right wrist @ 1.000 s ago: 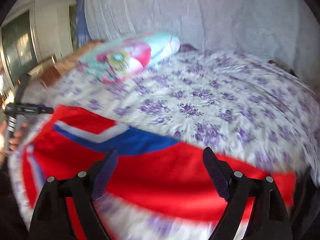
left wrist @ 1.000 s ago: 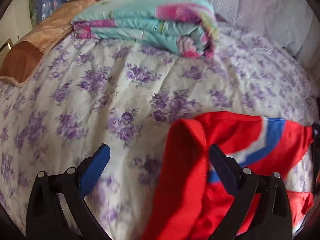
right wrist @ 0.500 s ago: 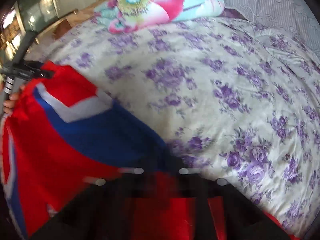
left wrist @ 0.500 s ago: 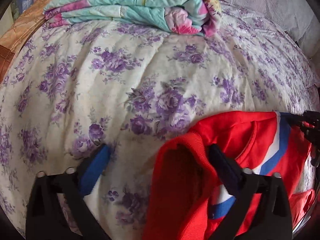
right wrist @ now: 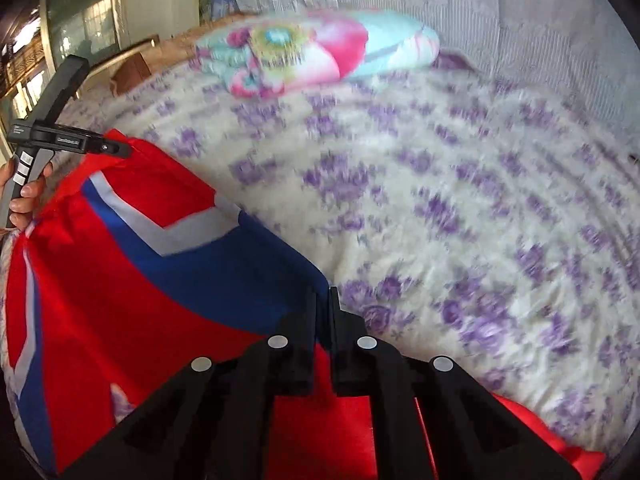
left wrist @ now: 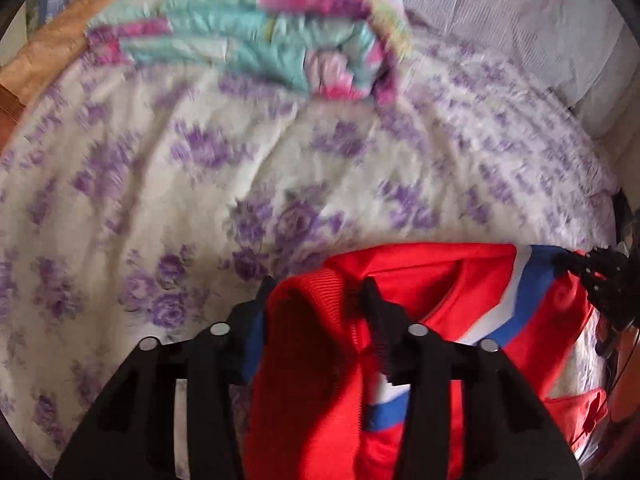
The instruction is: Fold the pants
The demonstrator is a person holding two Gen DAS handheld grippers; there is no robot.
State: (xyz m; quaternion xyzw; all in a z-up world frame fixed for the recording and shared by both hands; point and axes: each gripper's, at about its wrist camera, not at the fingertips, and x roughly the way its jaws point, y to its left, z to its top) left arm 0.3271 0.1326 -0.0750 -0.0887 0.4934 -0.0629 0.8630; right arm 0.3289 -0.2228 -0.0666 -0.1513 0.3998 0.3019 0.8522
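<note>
- Left wrist view: the left gripper (left wrist: 316,294) has its fingers (left wrist: 374,300) closed most of the way on a bunched red ribbed edge of the pants (left wrist: 432,280). The pants lie at the near edge of the bed (left wrist: 180,184). A folded quilt (left wrist: 256,40) sits well beyond.
- Right wrist view: the right gripper (right wrist: 322,300) has its fingers (right wrist: 308,312) pinched nearly together on the pants' blue edge; red, white and blue cloth spreads to the left.
</note>
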